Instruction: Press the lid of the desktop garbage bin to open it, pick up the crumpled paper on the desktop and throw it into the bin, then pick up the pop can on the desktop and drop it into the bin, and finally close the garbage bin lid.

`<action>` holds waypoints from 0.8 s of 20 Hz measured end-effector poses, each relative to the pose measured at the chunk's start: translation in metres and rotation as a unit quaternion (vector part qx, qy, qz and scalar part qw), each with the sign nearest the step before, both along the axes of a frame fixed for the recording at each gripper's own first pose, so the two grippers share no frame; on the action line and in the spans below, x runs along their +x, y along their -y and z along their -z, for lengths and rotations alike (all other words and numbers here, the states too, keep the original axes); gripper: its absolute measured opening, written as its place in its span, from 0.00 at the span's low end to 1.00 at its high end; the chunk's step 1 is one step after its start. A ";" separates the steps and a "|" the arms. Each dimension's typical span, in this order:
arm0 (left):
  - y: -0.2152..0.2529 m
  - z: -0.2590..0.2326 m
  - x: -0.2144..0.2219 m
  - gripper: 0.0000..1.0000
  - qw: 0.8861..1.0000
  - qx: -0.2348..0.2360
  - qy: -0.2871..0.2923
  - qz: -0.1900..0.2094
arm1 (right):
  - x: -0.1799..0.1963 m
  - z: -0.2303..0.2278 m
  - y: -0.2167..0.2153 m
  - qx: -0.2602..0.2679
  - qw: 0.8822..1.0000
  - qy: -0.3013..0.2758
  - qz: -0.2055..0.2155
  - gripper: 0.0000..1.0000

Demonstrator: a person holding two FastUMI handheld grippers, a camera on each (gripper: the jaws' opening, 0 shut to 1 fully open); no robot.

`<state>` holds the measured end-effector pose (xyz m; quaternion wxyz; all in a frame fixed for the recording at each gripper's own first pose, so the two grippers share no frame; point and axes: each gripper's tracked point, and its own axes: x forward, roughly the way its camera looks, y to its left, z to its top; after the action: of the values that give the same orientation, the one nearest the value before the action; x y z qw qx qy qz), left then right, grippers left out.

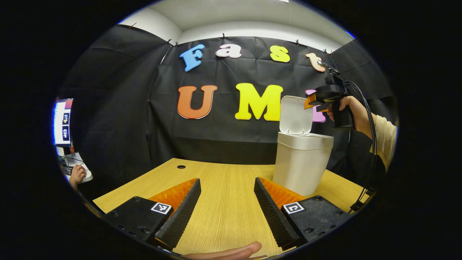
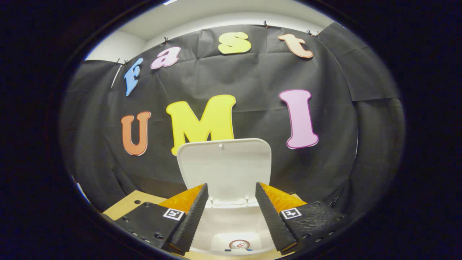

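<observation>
Standing open-lidded near the bench's (image 1: 223,202) right edge: bin (image 1: 302,164), can (image 2: 239,245) inside; right gripper (image 2: 231,191) above, left gripper (image 1: 227,187) over the bench, both spread, empty.

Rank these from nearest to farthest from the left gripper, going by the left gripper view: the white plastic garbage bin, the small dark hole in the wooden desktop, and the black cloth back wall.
1. White plastic garbage bin: just ahead, to the right, lid raised.
2. Small dark hole: ahead to the left, near the desktop's far edge.
3. Black cloth back wall: behind the desk, farthest.
</observation>
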<state>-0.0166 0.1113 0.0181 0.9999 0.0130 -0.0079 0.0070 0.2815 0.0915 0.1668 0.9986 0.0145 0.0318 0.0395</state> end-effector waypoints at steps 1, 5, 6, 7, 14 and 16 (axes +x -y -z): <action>-0.001 -0.002 -0.001 0.96 1.000 0.006 0.003 -0.002 | -0.001 -0.006 -0.003 -0.002 1.000 0.005 -0.002 0.83; 0.004 -0.002 -0.002 0.96 1.000 -0.007 0.004 0.010 | -0.004 -0.048 -0.012 -0.015 0.998 0.055 -0.001 0.91; 0.005 0.000 -0.001 0.96 1.000 -0.010 -0.001 0.012 | -0.003 -0.058 -0.014 -0.021 0.998 0.067 0.000 0.92; 0.003 0.002 0.000 0.96 1.000 -0.010 -0.003 0.011 | 0.000 -0.065 -0.017 -0.027 0.997 0.074 0.001 0.92; -0.009 0.012 0.008 0.96 0.999 -0.035 -0.026 -0.004 | 0.039 -0.111 -0.016 0.015 0.989 0.144 0.044 0.96; -0.012 0.012 0.007 0.97 0.999 -0.032 -0.027 -0.006 | 0.054 -0.112 -0.015 0.015 0.989 0.140 0.050 0.95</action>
<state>-0.0097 0.1233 0.0058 0.9996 -0.0183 0.0193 0.0133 0.3360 0.1064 0.2792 0.9936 0.0256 -0.1098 -0.0087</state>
